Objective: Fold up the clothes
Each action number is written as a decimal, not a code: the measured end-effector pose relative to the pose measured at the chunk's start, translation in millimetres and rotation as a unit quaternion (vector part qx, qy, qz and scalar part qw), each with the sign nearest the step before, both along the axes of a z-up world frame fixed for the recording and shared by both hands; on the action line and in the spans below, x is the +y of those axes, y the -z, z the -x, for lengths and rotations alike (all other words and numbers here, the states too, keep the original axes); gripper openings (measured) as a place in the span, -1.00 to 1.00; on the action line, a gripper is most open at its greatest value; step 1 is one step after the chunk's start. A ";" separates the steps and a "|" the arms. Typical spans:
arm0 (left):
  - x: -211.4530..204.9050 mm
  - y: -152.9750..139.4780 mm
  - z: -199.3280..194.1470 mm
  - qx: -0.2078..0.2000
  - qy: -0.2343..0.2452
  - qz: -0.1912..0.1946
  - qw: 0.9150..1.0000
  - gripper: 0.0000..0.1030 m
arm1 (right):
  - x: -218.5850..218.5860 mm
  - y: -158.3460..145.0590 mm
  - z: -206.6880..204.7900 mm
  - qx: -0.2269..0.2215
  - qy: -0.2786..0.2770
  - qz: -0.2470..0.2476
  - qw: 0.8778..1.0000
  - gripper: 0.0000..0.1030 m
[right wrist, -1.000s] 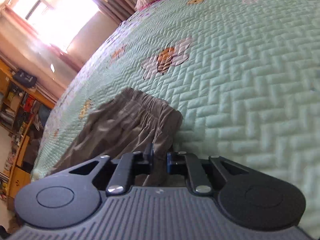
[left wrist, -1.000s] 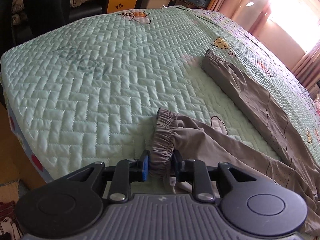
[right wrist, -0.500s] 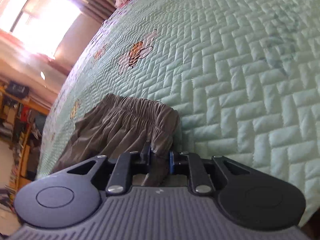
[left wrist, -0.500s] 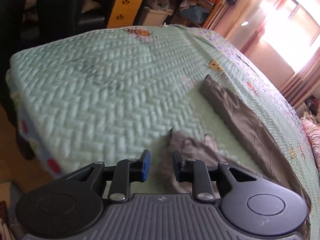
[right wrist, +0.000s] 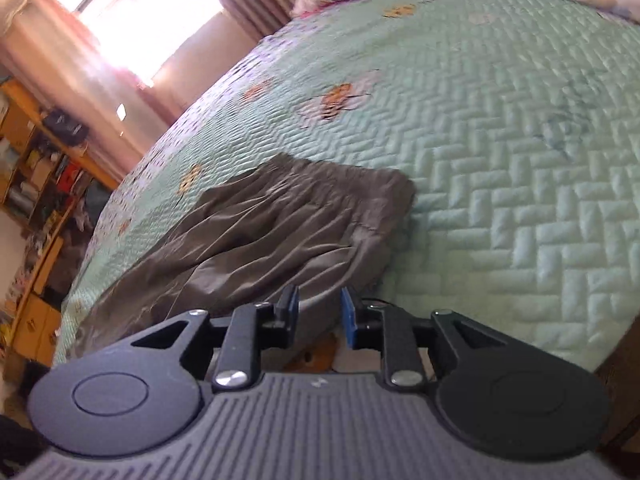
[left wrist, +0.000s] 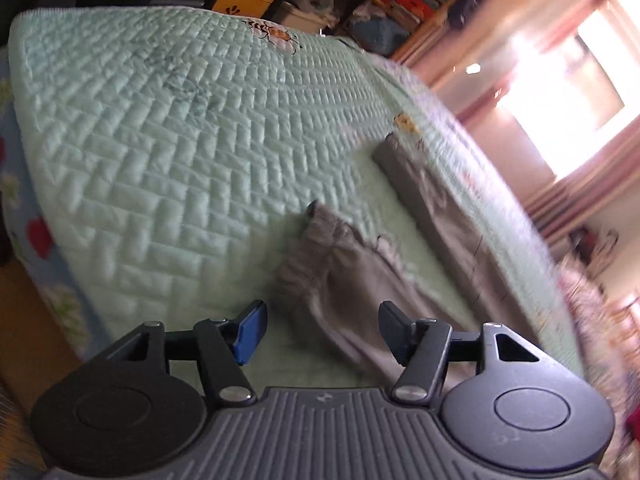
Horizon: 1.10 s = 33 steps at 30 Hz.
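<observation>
And there it went: the left gripper point(left wrist: 320, 330) stood wide, its jaws having just been opening, and nothing was pinched between them. The grey trousers point(left wrist: 360, 264) lay on the mint-green quilted bedspread point(left wrist: 180, 140) just beyond the fingertips, the gathered cuff crumpled and clear of both pads. The blue pad point(left wrist: 250, 332) on the one finger showed bare. A second stretch of the same grey cloth ran farther off along the far side of the bed, though motion blur there made it hard to say whether it was the other leg or a fold.

Over on the other side, the right gripper point(right wrist: 319, 312) had a narrow gap, its jaws also having just been opening, and the gap was empty too; floor showed through it below the bed's edge. The elastic waistband point(right wrist: 340, 184) lay flat on the bedspread ahead of the fingers, the fabric fanning out in pleats toward the left of that view and its near corner drooping toward the mattress edge just beyond the tips.

A bee motif point(right wrist: 336, 102) sat on the quilt well past the waistband. Wooden shelves point(right wrist: 36, 160) stood by the bright window point(right wrist: 136, 12).
</observation>
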<state>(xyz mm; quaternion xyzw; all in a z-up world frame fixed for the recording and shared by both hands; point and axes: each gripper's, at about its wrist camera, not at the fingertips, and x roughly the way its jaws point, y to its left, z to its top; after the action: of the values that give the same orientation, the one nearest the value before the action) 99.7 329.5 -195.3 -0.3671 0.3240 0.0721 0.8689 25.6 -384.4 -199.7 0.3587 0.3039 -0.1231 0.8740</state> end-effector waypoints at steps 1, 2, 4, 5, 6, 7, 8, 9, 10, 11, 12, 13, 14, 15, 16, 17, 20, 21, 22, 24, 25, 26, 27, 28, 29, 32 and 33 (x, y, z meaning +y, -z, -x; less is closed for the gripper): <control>-2.8 3.0 -5.5 0.003 -0.001 -0.005 1.000 -0.35 | 4.2 0.6 -1.6 0.000 -0.003 0.005 1.000 -0.49; -5.1 6.7 -11.5 0.012 0.005 0.000 1.000 -0.80 | 8.2 1.4 -2.7 0.001 -0.007 0.006 1.000 -0.49; -9.6 9.1 -20.2 0.024 0.030 0.024 0.999 -0.99 | 16.2 2.6 -4.8 0.002 -0.016 0.012 1.000 -0.49; -13.4 1.2 -21.1 0.029 0.040 0.010 0.999 -0.99 | 20.4 1.9 -5.5 0.005 -0.021 0.023 0.999 -0.49; -14.2 -12.8 -18.9 0.023 0.044 -0.007 0.999 -1.00 | 24.6 0.9 -6.5 0.008 -0.027 0.036 0.999 -0.49; -9.2 -30.5 -13.4 0.006 0.044 -0.011 0.999 -0.99 | 28.3 -1.0 -7.8 0.010 -0.033 0.052 0.998 -0.49; -0.9 -48.8 -7.1 -0.006 0.043 -0.011 0.999 -0.99 | 30.7 -3.1 -8.8 0.012 -0.038 0.066 0.997 -0.49; 7.2 -65.3 -1.2 -0.006 0.040 -0.020 0.999 -0.99 | 32.3 -4.9 -9.8 0.014 -0.042 0.079 0.996 -0.49; 14.0 -78.3 4.0 0.002 0.034 -0.039 0.999 -0.98 | 33.6 -6.2 -11.3 0.016 -0.046 0.091 0.995 -0.49; 19.8 -86.2 7.4 0.011 0.030 -0.063 0.997 -0.97 | 34.4 -6.1 -13.4 0.019 -0.052 0.101 0.993 -0.49; 23.5 -88.2 7.2 0.024 0.035 -0.090 0.995 -0.92 | 35.4 -5.0 -15.3 0.024 -0.057 0.107 0.992 -0.49; 25.4 -84.1 2.6 0.048 0.052 -0.112 0.991 -0.82 | 35.8 -2.4 -17.4 0.030 -0.063 0.107 0.992 -0.49; 26.3 -74.9 -3.6 0.078 0.075 -0.121 0.987 -0.75 | 35.1 1.1 -19.8 0.037 -0.070 0.102 0.992 -0.50; 27.1 -64.8 -7.7 0.112 0.088 -0.124 0.982 -0.70 | 34.3 4.7 -21.9 0.048 -0.075 0.095 0.991 -0.50; 27.5 -56.9 -8.5 0.137 0.090 -0.128 0.978 -0.74 | 32.7 7.2 -22.1 0.059 -0.075 0.090 0.991 -0.50; 28.8 -51.6 -6.2 0.148 0.088 -0.134 0.976 -0.73 | 30.5 8.5 -20.8 0.068 -0.071 0.088 0.991 -0.50; 44.1 -48.9 13.5 0.149 0.039 -0.131 0.979 -0.54 | 22.1 8.3 -13.1 0.085 -0.054 0.090 0.991 -0.49; 51.3 -50.1 21.5 0.150 0.013 -0.131 0.980 -0.50 | 19.0 6.2 -10.0 0.086 -0.046 0.091 0.991 -0.49; 58.7 -51.4 28.4 0.153 -0.013 -0.132 0.979 -0.47 | 16.7 3.5 -7.6 0.086 -0.040 0.094 0.991 -0.49; 72.4 -54.7 39.1 0.153 -0.059 -0.127 0.978 -0.46 | 15.3 -3.6 -3.2 0.084 -0.025 0.109 0.990 -0.49; 77.4 -59.7 42.2 0.145 -0.072 -0.128 0.979 -0.46 | 16.9 -7.5 -2.2 0.078 -0.020 0.120 0.989 -0.49; 78.5 -65.5 43.6 0.135 -0.077 -0.131 0.979 -0.46 | 18.6 -11.5 -1.7 0.070 -0.016 0.132 0.989 -0.49; 76.3 -70.8 42.6 0.124 -0.076 -0.134 0.980 -0.46 | 20.7 -15.2 -2.4 0.057 -0.015 0.144 0.988 -0.49; 70.6 -75.4 39.4 0.111 -0.065 -0.134 0.983 -0.46 | 22.7 -18.9 -3.1 0.045 -0.014 0.157 0.987 -0.48; 63.7 -79.9 35.4 0.095 -0.051 -0.133 0.985 -0.46 | 24.2 -22.2 -4.7 0.032 -0.015 0.167 0.985 -0.48; 30.2 -86.9 13.2 0.067 0.013 -0.129 0.989 -0.39 | 19.9 -29.0 -20.6 -0.006 -0.031 0.168 0.985 -0.37; 17.1 -87.2 5.0 0.061 0.034 -0.127 0.989 -0.37 | 14.6 -29.9 -29.4 -0.021 -0.039 0.161 0.986 -0.30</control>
<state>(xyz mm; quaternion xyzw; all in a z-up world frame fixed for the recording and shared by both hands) 94.7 346.6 -108.1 -0.2371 0.3771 0.1057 0.8891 55.0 -369.9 -169.8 0.2038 0.2758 -0.1288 0.9305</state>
